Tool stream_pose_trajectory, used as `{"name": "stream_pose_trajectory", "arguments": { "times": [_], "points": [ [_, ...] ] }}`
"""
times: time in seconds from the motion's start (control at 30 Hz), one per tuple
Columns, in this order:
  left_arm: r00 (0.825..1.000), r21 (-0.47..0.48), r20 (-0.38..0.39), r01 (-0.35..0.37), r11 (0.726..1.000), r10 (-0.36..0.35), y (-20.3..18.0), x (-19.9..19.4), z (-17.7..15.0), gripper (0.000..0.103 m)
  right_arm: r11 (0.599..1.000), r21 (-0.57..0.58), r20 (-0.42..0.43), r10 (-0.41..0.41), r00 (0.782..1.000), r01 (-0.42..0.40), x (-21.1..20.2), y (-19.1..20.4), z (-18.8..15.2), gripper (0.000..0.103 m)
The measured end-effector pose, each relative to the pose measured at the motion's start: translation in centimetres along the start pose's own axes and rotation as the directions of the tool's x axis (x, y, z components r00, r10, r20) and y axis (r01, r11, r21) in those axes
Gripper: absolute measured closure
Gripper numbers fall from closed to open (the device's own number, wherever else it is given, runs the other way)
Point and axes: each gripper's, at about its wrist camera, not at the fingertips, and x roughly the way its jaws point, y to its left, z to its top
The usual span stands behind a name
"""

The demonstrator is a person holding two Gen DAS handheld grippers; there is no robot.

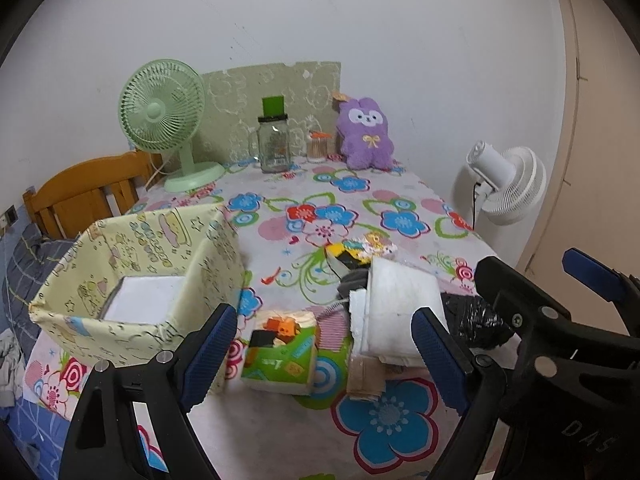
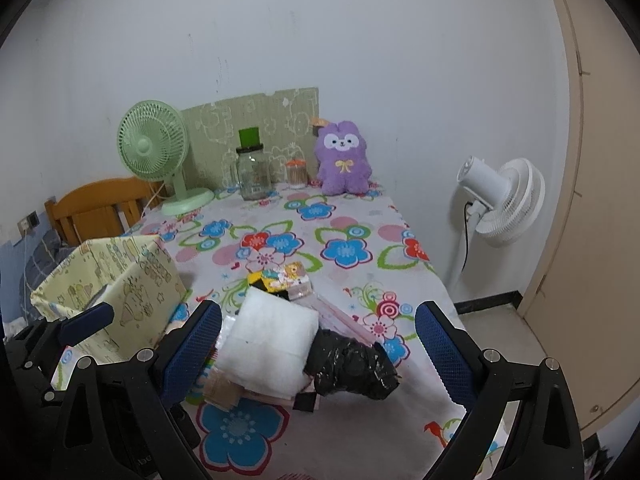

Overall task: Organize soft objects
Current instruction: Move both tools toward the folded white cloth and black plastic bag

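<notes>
My left gripper [image 1: 326, 360] is open and hangs low over the table's near edge. A green tissue pack [image 1: 280, 352] lies just beyond its fingertips, untouched. To its right sits a pile: a white foam pad [image 1: 400, 300], a crumpled black plastic bag [image 1: 476, 320] and small colourful packs [image 1: 360, 248]. My right gripper [image 2: 318, 354] is open too, with the foam pad [image 2: 268, 348] and the black bag [image 2: 352, 368] just past its fingers. A pale yellow fabric box [image 1: 136, 264] stands on the left with a white item inside. A purple plush toy [image 1: 364, 136] leans against the back wall.
At the back stand a green desk fan [image 1: 160, 112], a glass jar [image 1: 274, 144] and a small toothpick holder [image 1: 318, 146]. A white floor fan [image 2: 500, 200] stands off the table's right edge. A wooden chair back [image 1: 92, 196] rises on the left.
</notes>
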Motion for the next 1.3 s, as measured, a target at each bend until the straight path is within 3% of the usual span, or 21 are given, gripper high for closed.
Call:
{"name": "stream_pose_trajectory", "arguments": {
  "times": [0.5,0.7,0.87,1.07,1.17,1.3],
  "points": [
    [0.997,0.080,-0.075,0.028,0.996,-0.022,-3.7,3.0,-0.7,0.013,0.999,0.029,-0.081,-0.016,0.997,0.018,2.5,-2.9,-1.7,0.009],
    [0.994,0.109,-0.109,0.005,0.994,0.007,-5.0,4.3,-0.7,0.013,0.999,0.046,-0.113,-0.006,0.994,0.011,3.7,-4.0,-2.2,0.012],
    [0.989,0.108,-0.147,-0.004,0.994,0.020,-5.3,5.4,-0.9,0.022,0.997,0.078,-0.144,0.017,0.989,-0.006,5.2,-4.6,-2.6,0.013],
    [0.987,0.122,-0.156,-0.004,0.992,0.024,-5.7,5.9,-1.2,0.036,0.994,0.099,-0.189,0.055,0.980,-0.037,6.6,-4.7,-2.9,0.026],
    [0.988,0.144,-0.156,0.003,0.990,0.019,-6.1,5.9,-1.4,0.046,0.992,0.107,-0.220,0.093,0.971,-0.070,7.1,-4.5,-3.2,0.039],
    [0.988,0.147,-0.154,0.012,0.989,0.011,-6.2,5.9,-1.4,0.049,0.992,0.099,-0.223,0.100,0.970,-0.079,7.3,-4.1,-3.3,0.058]
  ]
}}
